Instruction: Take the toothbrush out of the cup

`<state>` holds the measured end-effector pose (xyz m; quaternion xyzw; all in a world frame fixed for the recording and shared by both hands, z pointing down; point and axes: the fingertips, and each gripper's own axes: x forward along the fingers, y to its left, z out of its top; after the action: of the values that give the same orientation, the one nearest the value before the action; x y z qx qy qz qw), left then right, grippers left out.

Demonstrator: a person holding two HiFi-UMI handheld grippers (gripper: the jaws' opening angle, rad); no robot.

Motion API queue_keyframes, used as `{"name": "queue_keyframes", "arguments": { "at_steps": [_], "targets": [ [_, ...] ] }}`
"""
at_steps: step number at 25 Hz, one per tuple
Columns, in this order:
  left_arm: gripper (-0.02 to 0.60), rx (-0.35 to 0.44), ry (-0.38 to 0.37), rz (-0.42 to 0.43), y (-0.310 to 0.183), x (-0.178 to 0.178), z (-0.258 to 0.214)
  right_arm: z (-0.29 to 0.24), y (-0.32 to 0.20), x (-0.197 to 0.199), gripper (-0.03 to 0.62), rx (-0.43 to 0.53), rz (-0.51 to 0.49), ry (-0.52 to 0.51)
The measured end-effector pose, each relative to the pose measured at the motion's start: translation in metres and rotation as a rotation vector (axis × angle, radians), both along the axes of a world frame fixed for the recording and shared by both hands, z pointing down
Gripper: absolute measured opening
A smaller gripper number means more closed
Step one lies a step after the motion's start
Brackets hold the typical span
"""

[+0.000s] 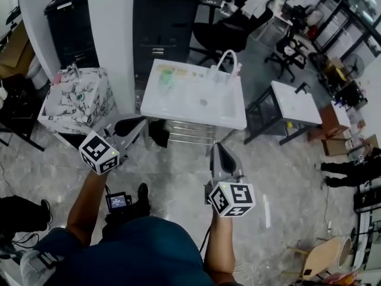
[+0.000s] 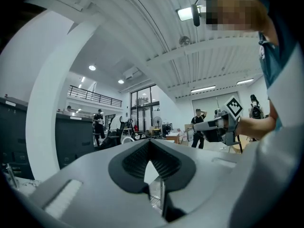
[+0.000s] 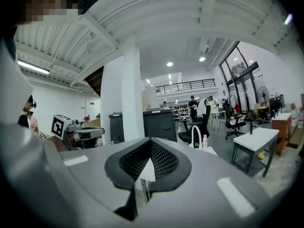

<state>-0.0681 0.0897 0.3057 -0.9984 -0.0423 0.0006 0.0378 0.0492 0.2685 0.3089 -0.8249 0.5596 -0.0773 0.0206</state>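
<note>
Cup (image 1: 167,76) is seen near the left edge of the sink counter (image 1: 178,109); left gripper (image 1: 134,124) and right gripper (image 1: 218,148), jaws closed and empty, are held over open floor (image 1: 178,171).

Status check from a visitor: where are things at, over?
Left tool shut, empty; right tool shut, empty. Green cup on white sink counter ahead, untouched; toothbrush too small to see. Nothing blocking the way.
</note>
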Motion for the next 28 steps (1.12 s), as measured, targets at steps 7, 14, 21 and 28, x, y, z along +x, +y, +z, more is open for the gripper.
{"name": "queue_keyframes", "arguments": {
  "at_steps": [7,14,21,28],
  "targets": [
    [0.0,-0.016,0.009,0.062,-0.055,0.048,0.0,-0.004,-0.052,0.032,0.005,-0.021,0.046,0.008],
    [-0.002,-0.043,0.019,0.09,-0.105,0.074,0.002,-0.008,-0.097,0.051,0.005,-0.055,0.071,0.018],
    [-0.002,-0.061,0.033,0.1,-0.15,0.092,0.003,-0.01,-0.135,0.066,0.005,-0.073,0.089,0.028],
    [-0.002,-0.071,0.049,0.107,-0.185,0.102,0.004,-0.012,-0.174,0.079,0.005,-0.087,0.084,0.039]
  ]
}}
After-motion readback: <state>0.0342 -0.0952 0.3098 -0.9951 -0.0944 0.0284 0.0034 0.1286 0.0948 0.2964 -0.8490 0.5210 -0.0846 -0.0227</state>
